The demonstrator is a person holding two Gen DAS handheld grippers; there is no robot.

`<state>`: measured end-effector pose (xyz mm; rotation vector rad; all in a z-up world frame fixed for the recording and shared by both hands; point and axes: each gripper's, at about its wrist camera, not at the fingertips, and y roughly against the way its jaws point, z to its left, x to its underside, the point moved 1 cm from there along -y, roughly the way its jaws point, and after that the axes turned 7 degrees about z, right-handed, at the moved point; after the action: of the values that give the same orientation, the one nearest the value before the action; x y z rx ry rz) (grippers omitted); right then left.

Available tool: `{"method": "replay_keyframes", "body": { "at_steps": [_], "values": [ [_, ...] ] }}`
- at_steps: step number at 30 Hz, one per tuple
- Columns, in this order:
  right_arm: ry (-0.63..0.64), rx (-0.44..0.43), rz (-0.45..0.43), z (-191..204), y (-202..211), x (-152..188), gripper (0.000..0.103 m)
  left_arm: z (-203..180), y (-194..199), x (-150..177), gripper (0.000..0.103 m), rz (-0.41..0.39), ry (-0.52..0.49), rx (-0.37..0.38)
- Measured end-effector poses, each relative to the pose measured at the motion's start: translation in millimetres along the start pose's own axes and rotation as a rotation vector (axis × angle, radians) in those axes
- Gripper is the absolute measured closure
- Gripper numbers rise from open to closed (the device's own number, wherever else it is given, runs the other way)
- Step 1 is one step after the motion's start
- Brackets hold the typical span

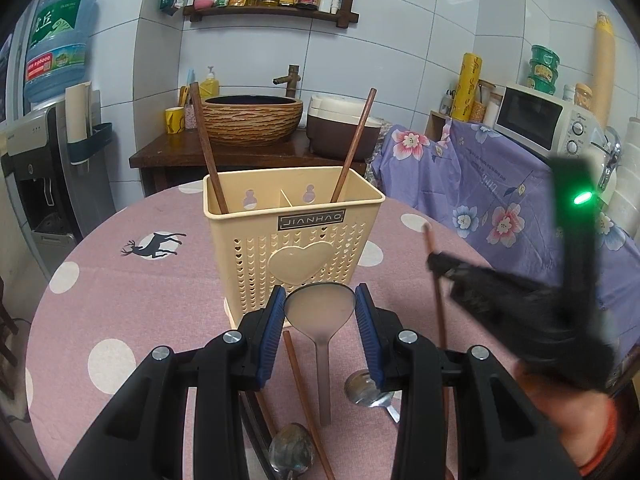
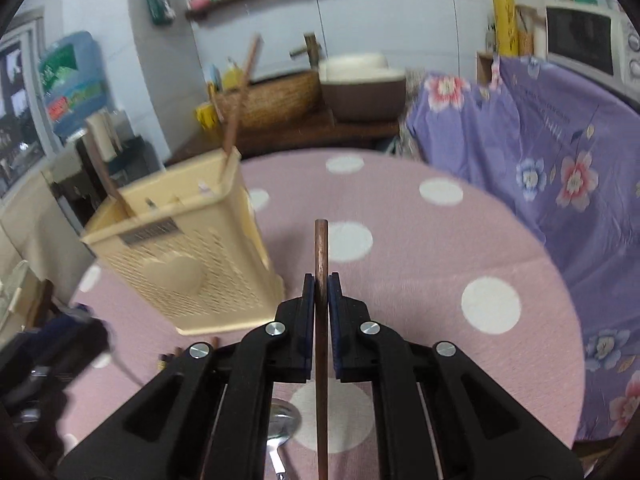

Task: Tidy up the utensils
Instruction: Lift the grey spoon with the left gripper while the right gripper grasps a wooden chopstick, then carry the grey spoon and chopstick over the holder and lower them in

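Note:
A cream plastic utensil holder [image 1: 292, 236] stands on the pink dotted table [image 1: 120, 300] with two brown chopsticks [image 1: 208, 152] leaning in it; it also shows in the right wrist view [image 2: 180, 256]. My left gripper [image 1: 320, 304] is open around the bowl of a translucent grey spoon [image 1: 320, 312] that lies on the table. My right gripper [image 2: 321, 292] is shut on a brown chopstick [image 2: 321, 248] and holds it upright above the table, right of the holder. The right gripper with this chopstick [image 1: 434, 272] also shows in the left wrist view.
A loose chopstick [image 1: 304, 392] and two metal spoons [image 1: 290, 450] [image 1: 364, 390] lie on the table near my left gripper. A metal spoon [image 2: 282, 424] lies under my right gripper. A purple floral cloth [image 1: 500, 184] covers furniture on the right.

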<state>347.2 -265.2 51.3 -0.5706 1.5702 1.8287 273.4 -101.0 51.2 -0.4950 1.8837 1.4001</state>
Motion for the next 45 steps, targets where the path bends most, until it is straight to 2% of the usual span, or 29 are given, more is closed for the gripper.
{"method": "replay_keyframes", "body": {
  "at_steps": [4,9,22,29,33,36,40,43,45],
  "values": [
    [0.091,-0.047,-0.111,18.6,52.0,-5.2,0.095,2.5,1.9,-0.1,0.067,-0.003,0.009,-0.006],
    [0.121,-0.061,-0.168,29.5,85.2,-5.9,0.095,1.7,10.0,-1.5,0.067,-0.018,0.01,-0.01],
    [0.16,-0.043,-0.181,33.1,102.2,0.7,0.096,-0.6,18.2,-2.0,0.067,-0.034,0.01,-0.008],
    [0.177,-0.038,-0.227,33.7,120.8,-9.8,0.096,4.0,34.4,-19.3,0.067,-0.064,0.009,0.014],
    [0.197,-0.063,-0.255,42.8,137.5,-37.9,0.096,9.3,52.4,-52.3,0.067,-0.097,0.008,0.014],
    [0.2,-0.094,-0.292,54.1,157.6,-76.2,0.096,16.5,69.7,-90.2,0.067,-0.125,0.023,0.019],
    [0.171,-0.152,-0.357,70.8,184.9,-134.9,0.096,28.5,90.2,-144.3,0.067,-0.205,0.05,-0.009],
    [0.15,-0.167,-0.387,84.0,185.2,-164.9,0.096,36.8,87.8,-172.2,0.067,-0.247,0.073,-0.046],
    [0.143,-0.152,-0.388,89.8,171.3,-171.8,0.095,39.8,75.9,-174.1,0.067,-0.248,0.079,-0.071]
  ]
}}
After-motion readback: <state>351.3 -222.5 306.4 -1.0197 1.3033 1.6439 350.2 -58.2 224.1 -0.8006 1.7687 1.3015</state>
